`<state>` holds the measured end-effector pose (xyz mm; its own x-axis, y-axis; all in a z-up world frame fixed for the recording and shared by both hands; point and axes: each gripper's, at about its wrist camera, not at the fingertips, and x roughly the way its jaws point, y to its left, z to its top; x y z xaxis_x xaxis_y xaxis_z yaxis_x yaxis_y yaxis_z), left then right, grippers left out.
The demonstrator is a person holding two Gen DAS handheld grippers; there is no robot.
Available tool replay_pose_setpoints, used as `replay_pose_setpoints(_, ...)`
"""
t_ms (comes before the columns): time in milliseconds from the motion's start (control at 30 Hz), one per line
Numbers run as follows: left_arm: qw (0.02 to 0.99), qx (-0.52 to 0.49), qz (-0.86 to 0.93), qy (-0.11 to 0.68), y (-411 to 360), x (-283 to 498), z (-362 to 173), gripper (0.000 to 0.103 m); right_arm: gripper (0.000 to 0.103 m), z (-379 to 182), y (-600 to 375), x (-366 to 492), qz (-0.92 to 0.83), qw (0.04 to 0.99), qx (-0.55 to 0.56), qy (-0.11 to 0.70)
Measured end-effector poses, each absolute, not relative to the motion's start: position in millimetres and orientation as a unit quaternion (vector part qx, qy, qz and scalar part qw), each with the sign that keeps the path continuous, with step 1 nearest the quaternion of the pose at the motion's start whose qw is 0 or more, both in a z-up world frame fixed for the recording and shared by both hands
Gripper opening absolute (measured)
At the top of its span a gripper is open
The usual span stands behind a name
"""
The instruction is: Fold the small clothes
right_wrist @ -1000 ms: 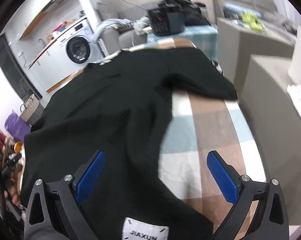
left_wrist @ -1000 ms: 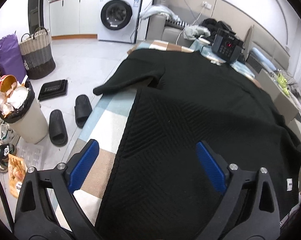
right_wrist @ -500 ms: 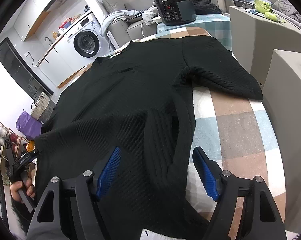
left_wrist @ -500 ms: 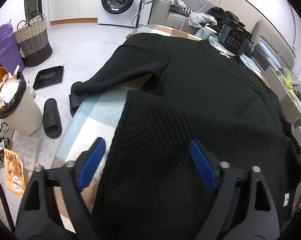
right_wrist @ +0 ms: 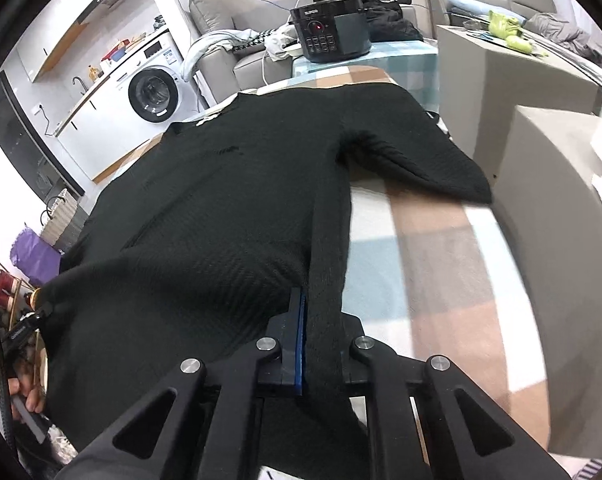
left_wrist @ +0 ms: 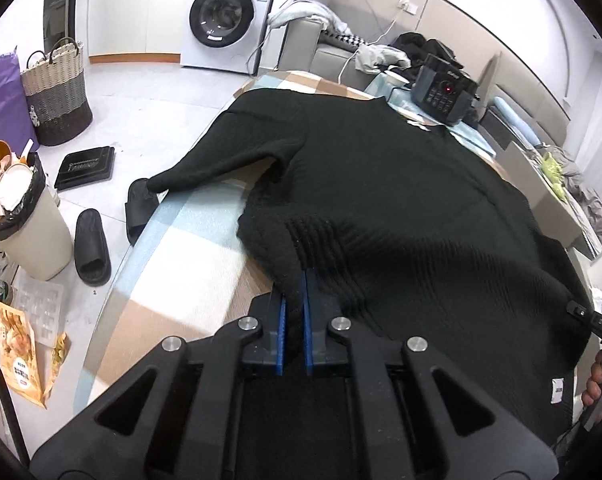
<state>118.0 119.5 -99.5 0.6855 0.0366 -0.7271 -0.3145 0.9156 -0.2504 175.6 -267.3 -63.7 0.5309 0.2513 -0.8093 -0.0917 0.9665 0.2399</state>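
Note:
A black knit sweater (left_wrist: 401, 184) lies spread on a table with a checked cloth (left_wrist: 189, 264), neck toward the far end and both sleeves out to the sides. My left gripper (left_wrist: 295, 300) is shut on the sweater's near left hem corner, which bunches up between the blue pads. In the right wrist view the sweater (right_wrist: 229, 200) fills the middle. My right gripper (right_wrist: 311, 320) is shut on the near right hem corner, with the fabric pulled taut in a strip. The right sleeve (right_wrist: 417, 160) lies across the cloth (right_wrist: 441, 264).
A black pressure cooker (left_wrist: 445, 94) stands at the table's far end. Left of the table on the floor are black slippers (left_wrist: 91, 246), a full bin (left_wrist: 25, 216), a woven basket (left_wrist: 55, 96) and a washing machine (left_wrist: 225, 20). Grey boxes (right_wrist: 549, 168) stand to the right.
Both grippers were open over the hem corners; both have closed on the fabric. The hem now bunches and lifts at each corner.

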Motion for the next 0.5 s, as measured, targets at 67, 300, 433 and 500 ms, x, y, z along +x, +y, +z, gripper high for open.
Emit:
replay_pose_setpoints(67, 0.903, -0.176, 0.096, 0.380, 112.8, 102.4, -95.2, 0.004, 0.008, -62.6, -276.8, 165.7, 0.096, 0.869, 0.090, 0.477)
replay_pose_setpoints(300, 0.902, -0.185, 0.094, 0.378, 98.2, 62.3, -90.0, 0.004, 0.011, -62.5, -293.5, 152.7, 0.089, 0.865, 0.103, 0.484)
replay_pose_setpoints(433, 0.895, -0.205, 0.100, 0.383, 102.9, 61.9, -92.8, 0.004, 0.032, -61.5, -301.7, 160.6, 0.077, 0.857, 0.135, 0.492)
replay_pose_setpoints(500, 0.890, -0.206, 0.109, 0.391, 105.3, 67.9, -90.7, 0.006, 0.036, -55.0, -307.5, 158.8, 0.071, 0.862, 0.145, 0.480)
